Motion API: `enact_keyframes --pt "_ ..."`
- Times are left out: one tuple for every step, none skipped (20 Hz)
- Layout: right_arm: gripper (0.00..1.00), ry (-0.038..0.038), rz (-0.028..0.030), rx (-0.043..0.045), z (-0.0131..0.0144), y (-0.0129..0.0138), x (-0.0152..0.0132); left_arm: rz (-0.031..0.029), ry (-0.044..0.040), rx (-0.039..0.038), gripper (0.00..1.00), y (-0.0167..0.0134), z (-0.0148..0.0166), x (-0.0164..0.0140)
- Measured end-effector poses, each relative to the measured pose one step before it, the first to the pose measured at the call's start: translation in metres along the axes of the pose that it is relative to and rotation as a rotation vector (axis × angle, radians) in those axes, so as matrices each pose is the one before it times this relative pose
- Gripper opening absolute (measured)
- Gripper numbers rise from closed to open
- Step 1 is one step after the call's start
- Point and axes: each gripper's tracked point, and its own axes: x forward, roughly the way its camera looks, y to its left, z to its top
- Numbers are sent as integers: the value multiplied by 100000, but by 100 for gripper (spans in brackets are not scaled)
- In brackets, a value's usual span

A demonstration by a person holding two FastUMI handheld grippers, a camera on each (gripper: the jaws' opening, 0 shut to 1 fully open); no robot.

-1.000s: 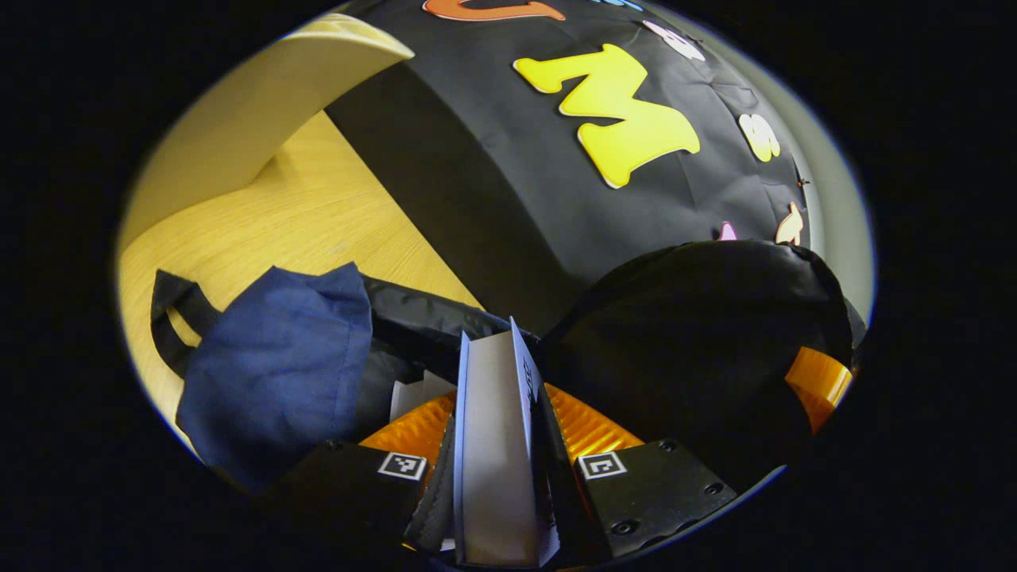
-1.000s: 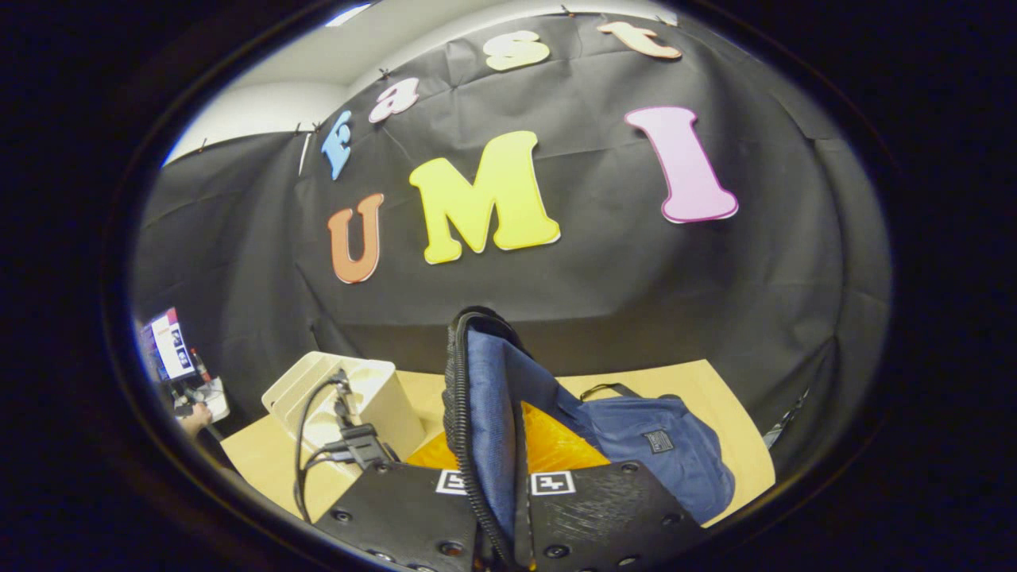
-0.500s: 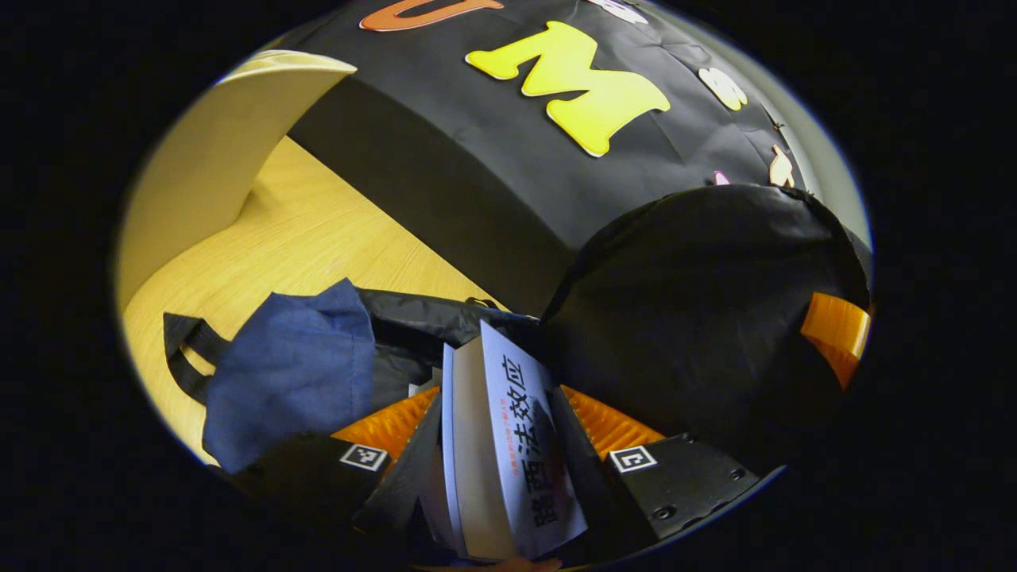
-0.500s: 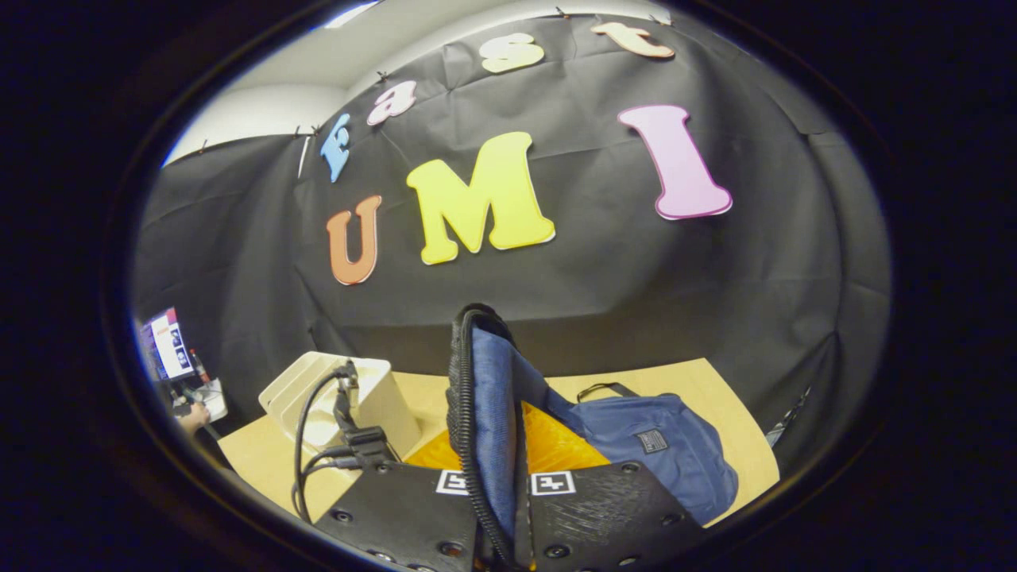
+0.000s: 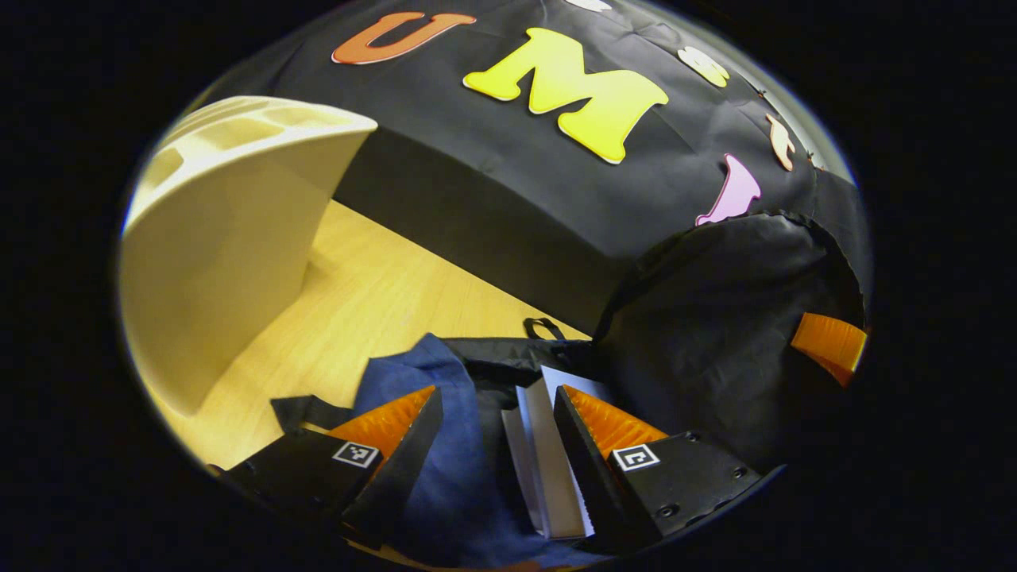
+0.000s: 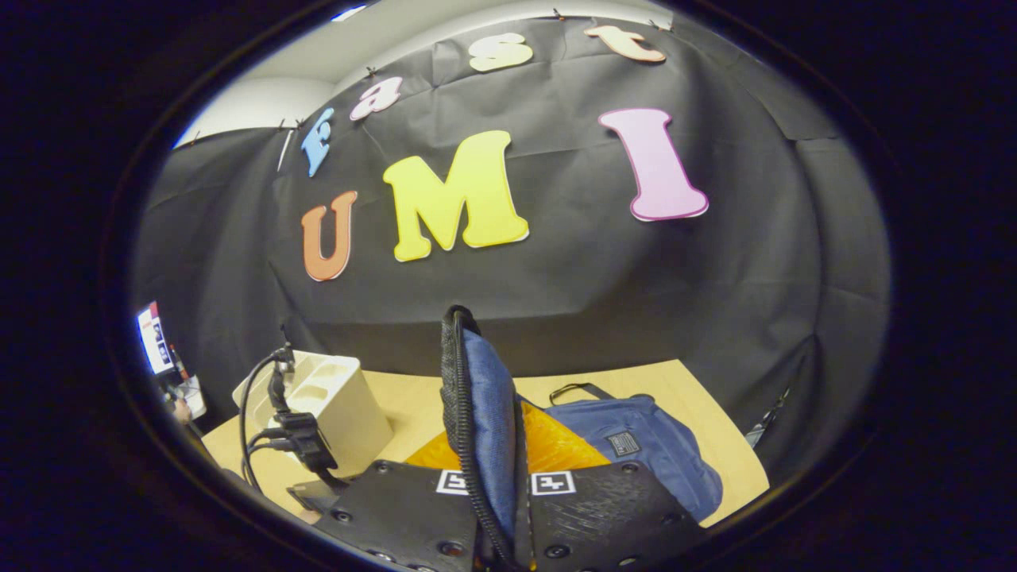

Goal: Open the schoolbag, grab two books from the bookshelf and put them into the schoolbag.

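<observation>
The blue schoolbag [image 6: 636,453] lies on the wooden table [image 5: 357,302], and its flap [image 6: 485,413] is lifted upright. My right gripper [image 6: 493,433] is shut on the flap's zipper edge. In the left gripper view the flap's black lining [image 5: 715,318] rises at the right, with the right gripper [image 5: 826,345] on its far edge. My left gripper [image 5: 496,393] hangs open over the bag's mouth. A book [image 5: 548,457] with white page edges stands inside the opening, close to one finger and not gripped. Blue bag fabric [image 5: 453,469] lies between the fingers.
The white bookshelf [image 5: 230,230] stands on the table to the left of the bag, also seen as a bookshelf [image 6: 326,393] beyond the left gripper's cable [image 6: 298,437]. A screen [image 6: 151,338] glows at the far left. Bare tabletop lies between shelf and bag.
My left gripper has opened and drawn back. The book it held has dropped into the bag's mouth. The right gripper still holds the flap up, nearly in place.
</observation>
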Motion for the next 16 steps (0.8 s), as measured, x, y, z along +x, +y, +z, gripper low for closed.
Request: enact_keyframes --pt "5 -52 -718 -867 -119 7 74 2109 -687 2666 91 661 587 -464" --pt "5 -87 -150 -447 -75 184 -110 1918 -809 2848 91 593 276 -599" --pt "5 71 -567 232 -208 154 -111 730 -812 2890 91 449 579 -587" --pt "5 25 -769 279 -130 29 -56 873 -1569 2891 91 435 562 -705" --pt "6 288 -626 299 -272 67 41 -541 -1743 2427 91 308 528 -734" --pt "6 44 -602 198 -246 190 -85 -1823 -1878 2040 91 -123 650 -770" --pt "6 32 -482 -244 -185 191 -29 -1197 -1699 1400 91 70 654 -980" --pt "6 -114 -1179 -536 -208 34 -6 -1524 -1837 1641 91 -121 548 -862" --pt "6 -512 -1135 366 -65 -89 -75 -876 -2792 2408 91 -60 876 -1123" --pt "6 -186 -296 1554 -132 191 -148 247 -4165 2846 91 59 1059 -896" --pt "6 498 -559 1412 -300 91 -135 606 -4281 3157 91 518 1153 -863" --pt "6 418 -1457 770 -210 -252 -127 454 -3471 3181 91 386 842 -682" --pt "6 148 -1688 412 -271 -305 -270 1226 -2808 3242 90 512 797 -706" --pt "6 226 -1352 320 -186 -223 -219 1383 -2287 3205 90 706 520 -585" --pt "8 465 -1007 -46 -321 -116 -186 1476 -1841 3384 90 702 574 -619" --pt "8 547 -1211 -445 -375 -190 -267 2194 -1700 3440 91 725 708 -864"
